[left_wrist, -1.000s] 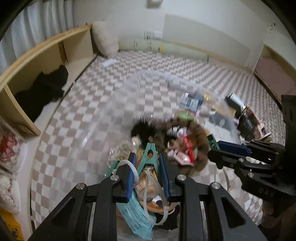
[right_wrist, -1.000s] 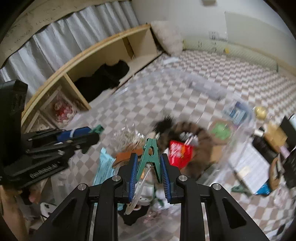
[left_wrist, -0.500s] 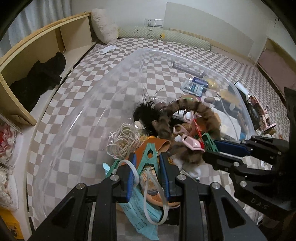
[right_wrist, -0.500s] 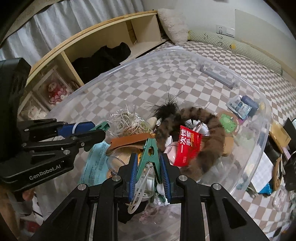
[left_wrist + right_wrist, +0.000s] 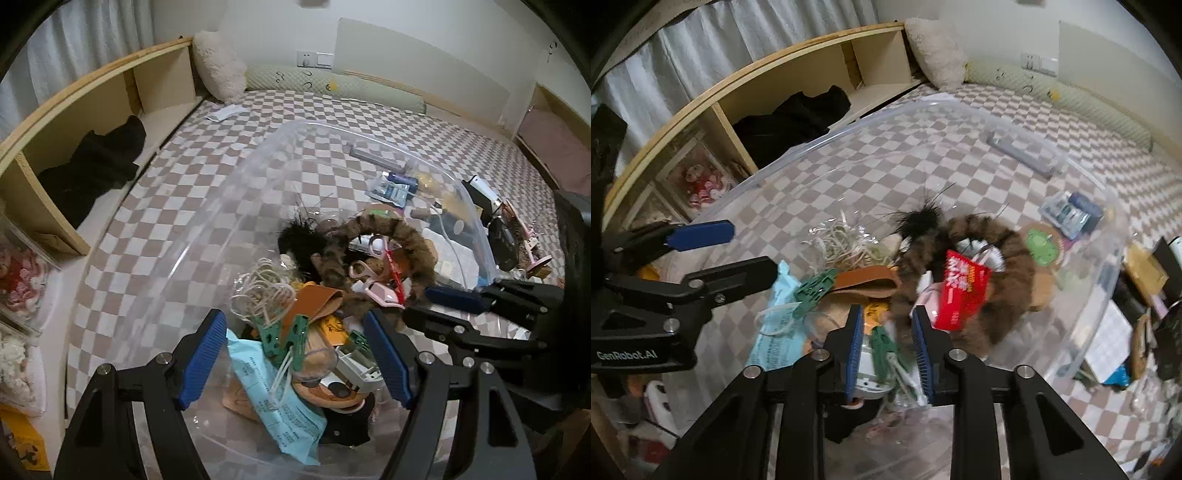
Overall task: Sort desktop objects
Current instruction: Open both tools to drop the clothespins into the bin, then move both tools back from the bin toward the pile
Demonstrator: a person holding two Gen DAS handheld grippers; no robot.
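On the left, the left hand-held gripper hangs over the clear plastic storage tub with its blue-padded fingers wide apart and nothing between them; a green plastic clothes peg lies loose on the heap just below, beside a pale blue printed packet and a tangle of cream cord, which suggests the tub is the collecting place for the sorted clutter. Mid-heap sit a tan leather strap and a ring of brown striped fur cradling a red printed packet. The right hand-held gripper has its fingers a little apart around a second green peg, apparently loose. More oddments lie on the checked bed cover to the right, likely not yet sorted.
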